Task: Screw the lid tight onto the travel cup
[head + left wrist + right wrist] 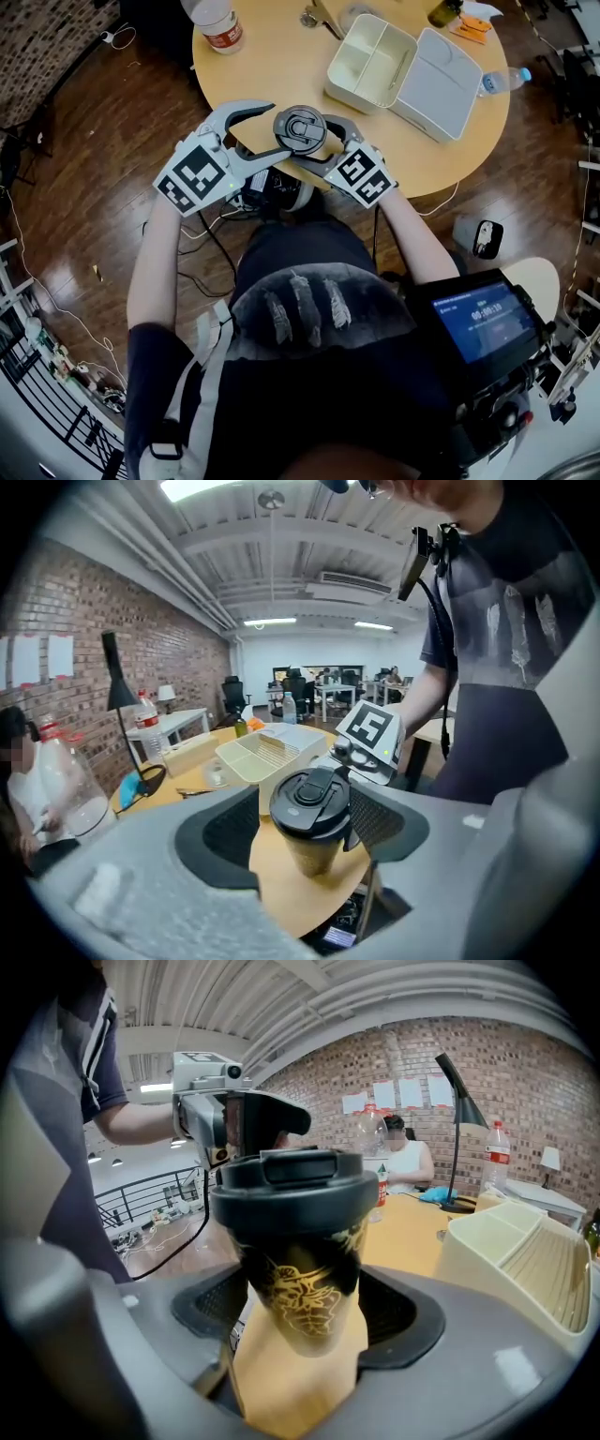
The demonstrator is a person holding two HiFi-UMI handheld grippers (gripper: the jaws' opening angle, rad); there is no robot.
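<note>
**Asker:** What did the head view give you?

**Me:** The travel cup [302,150] was at the near edge of the round table [272,66], and its black lid [300,129] was on. My right gripper [317,142] was clamped round the cup's body. The lid hid the spot where the pads met it. My left gripper [275,132] was beside the lid with its jaws spread wide. Farther back lay an open lunch box [370,61]. A bottle [217,23] was cut off by the top edge.

**Asker:** And the left gripper view?

**Me:** The cup stood between my parted jaws. Bare table showed between one pad and the cup, so that tool was released and gripped nothing. On the other side the lid's rim overlapped the pad, and I couldn't tell if they touched. The cup hid the right gripper's jaws, so only its marker cube showed.

**Asker:** The right gripper view?

**Me:** The gold-patterned cup [300,1288] filled the middle, with both pads pressed on its sides in a firm grasp. I couldn't make out whether its base rested on the table. No view showed how far the lid was screwed down.
</note>
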